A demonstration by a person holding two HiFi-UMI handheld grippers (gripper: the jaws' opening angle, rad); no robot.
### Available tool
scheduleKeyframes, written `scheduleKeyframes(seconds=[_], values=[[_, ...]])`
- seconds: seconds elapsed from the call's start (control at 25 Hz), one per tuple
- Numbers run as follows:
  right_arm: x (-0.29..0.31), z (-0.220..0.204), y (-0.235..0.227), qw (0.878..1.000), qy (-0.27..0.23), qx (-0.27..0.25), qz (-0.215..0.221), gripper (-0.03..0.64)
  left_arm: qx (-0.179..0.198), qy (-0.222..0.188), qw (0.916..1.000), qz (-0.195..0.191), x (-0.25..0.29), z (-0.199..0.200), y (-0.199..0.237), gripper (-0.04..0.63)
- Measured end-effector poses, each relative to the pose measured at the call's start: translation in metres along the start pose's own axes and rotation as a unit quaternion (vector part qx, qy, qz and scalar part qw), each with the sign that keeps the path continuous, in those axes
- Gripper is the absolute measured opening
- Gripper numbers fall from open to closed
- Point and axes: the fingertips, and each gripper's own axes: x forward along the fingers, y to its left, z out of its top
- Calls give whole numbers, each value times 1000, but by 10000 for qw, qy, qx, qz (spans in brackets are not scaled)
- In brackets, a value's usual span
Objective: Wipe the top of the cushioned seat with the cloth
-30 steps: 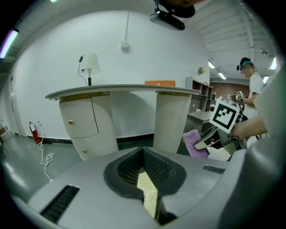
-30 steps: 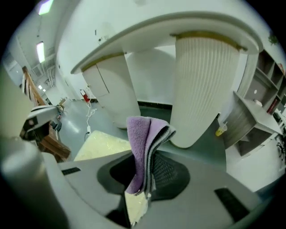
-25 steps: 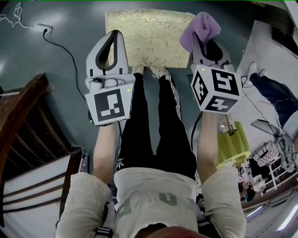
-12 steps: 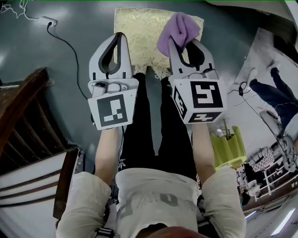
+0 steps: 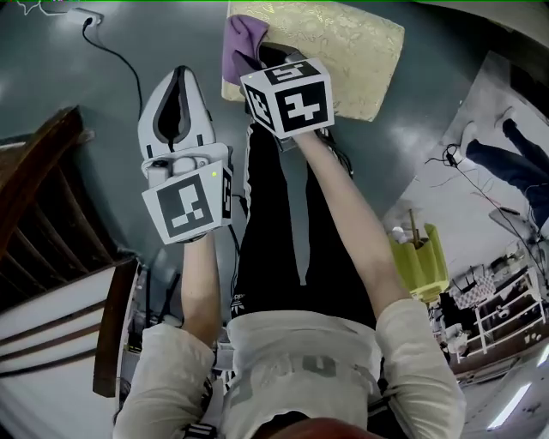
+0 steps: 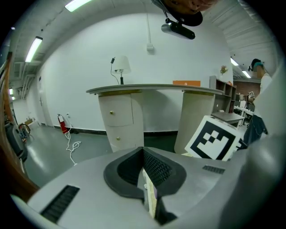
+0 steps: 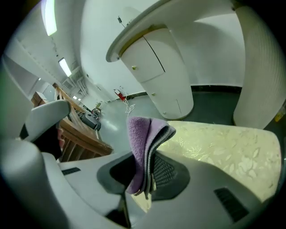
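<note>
The cushioned seat has a pale gold, leaf-patterned top and lies on the floor at the top of the head view. My right gripper is shut on the folded purple cloth, held over the seat's near left corner. In the right gripper view the cloth sticks up between the jaws with the seat just beyond; whether it touches the seat is unclear. My left gripper hangs to the left of the seat over bare floor, jaws shut on nothing.
A wooden stair or rail runs along the left. A white power strip and black cable lie on the floor at far left. A yellow-green bin stands at right. White rounded counter pedestals stand ahead.
My right gripper has swung left and forward with the cloth, from the seat's right edge to its near left corner. The left gripper has shifted slightly left and back.
</note>
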Motion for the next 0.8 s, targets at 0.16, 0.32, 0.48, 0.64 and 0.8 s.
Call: scheduleKeyframes(seconds=[0.16,0.32,0.48,0.64,0.8], values=[[35,-1,4,9991,358,203,-89,91,-122,97,9997,175,-4,0,31,6],[51,-3,6,9980,509,287,-240,91,-184,80,9996,207,-6,3,44,6],[61,-23,1,9970,596,249,-423,91,-224,49,9996,179,-13,-13,41,6],[62,-20,0,9968,570,299,-471,91,-210,75,9996,181,-14,-16,45,6],[56,-20,-2,9971,539,283,-463,91,-214,88,9996,152,-13,-16,38,6]])
